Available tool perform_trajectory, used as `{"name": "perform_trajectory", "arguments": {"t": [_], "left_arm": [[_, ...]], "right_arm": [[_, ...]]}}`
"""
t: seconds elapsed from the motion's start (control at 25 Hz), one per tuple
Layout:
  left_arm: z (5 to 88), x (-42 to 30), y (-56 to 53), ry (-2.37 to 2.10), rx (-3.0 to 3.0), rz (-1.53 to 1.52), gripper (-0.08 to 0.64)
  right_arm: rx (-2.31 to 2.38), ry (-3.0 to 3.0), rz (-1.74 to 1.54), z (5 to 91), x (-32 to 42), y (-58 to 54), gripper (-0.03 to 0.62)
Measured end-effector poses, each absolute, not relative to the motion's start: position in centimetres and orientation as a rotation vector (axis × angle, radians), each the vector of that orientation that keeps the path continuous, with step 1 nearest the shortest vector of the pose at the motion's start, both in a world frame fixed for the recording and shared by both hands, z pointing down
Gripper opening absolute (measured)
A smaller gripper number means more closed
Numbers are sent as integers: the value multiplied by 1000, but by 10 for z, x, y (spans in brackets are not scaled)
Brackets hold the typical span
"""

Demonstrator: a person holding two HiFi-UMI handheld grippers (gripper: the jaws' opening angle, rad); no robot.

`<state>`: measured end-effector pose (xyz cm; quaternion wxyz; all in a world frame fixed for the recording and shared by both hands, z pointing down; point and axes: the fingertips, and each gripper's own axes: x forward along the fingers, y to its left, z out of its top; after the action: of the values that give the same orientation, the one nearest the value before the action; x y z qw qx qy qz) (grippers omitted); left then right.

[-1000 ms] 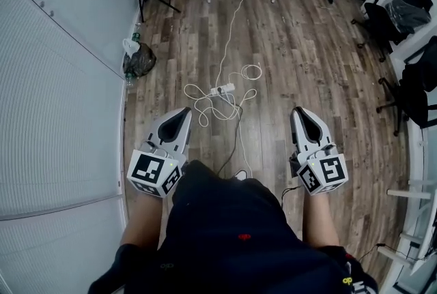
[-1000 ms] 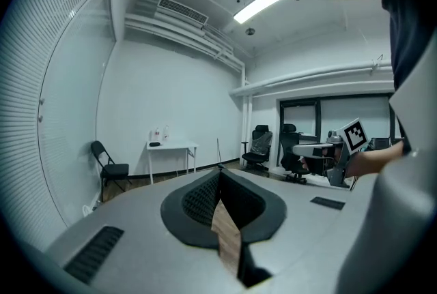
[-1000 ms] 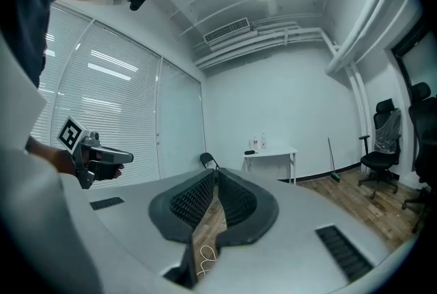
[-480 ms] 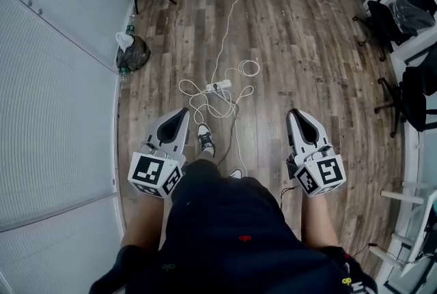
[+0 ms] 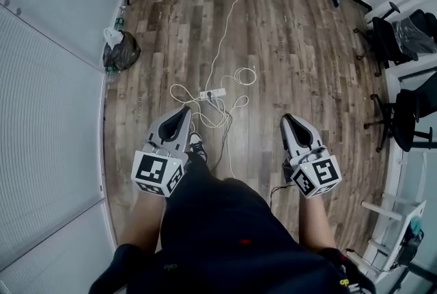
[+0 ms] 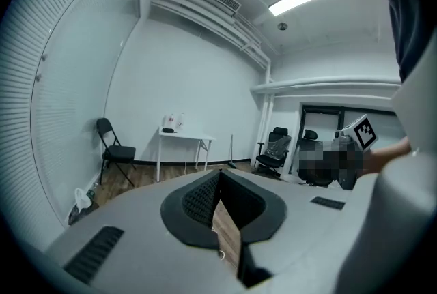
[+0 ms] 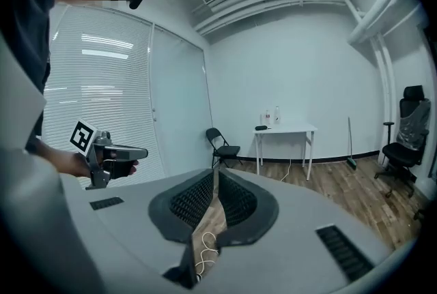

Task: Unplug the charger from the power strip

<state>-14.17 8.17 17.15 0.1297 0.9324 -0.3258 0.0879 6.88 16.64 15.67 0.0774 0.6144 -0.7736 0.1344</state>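
- The task is sitting at its very start, as I judge it: nothing is gripping the charger or the strip, so the whole unplugging is waiting to be done.
- The power strip [image 5: 212, 93] is lying on the wooden floor [image 5: 300, 61], ahead of the person and roughly midway between the two grippers' lines, with loops of white cable [image 5: 240, 74] tangling around it and one run trailing off toward the far wall.
- The charger itself is showing too small in the head view to pick out from the strip; I am assuming it is sitting plugged in.
- The left gripper [image 5: 183, 110] is pointing forward over the floor, its jaws meeting at the tips with nothing between them.
- The right gripper [image 5: 287, 119] is doing the same on the other side, jaws pressed together and holding nothing; only floor and a bit of cable are showing through the slit below its tips.
- Both grippers are hanging well apart from the strip and high above it.
- What is remaining: getting down to the strip, opening a gripper, steadying the strip, grasping the charger and pulling it free.
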Motion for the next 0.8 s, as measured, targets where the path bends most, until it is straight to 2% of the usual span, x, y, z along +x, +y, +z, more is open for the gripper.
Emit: {"name": "perform_trajectory", "arguments": {"t": [0.28, 0.8], "left_arm": [[192, -148, -19, -930, 2697, 328, 18], [246, -96, -73, -1133, 2499, 392, 18]], "right_arm": [[1713, -2365, 418, 171, 44, 61, 35], [1427, -2483, 444, 236, 105, -38, 37]]}}
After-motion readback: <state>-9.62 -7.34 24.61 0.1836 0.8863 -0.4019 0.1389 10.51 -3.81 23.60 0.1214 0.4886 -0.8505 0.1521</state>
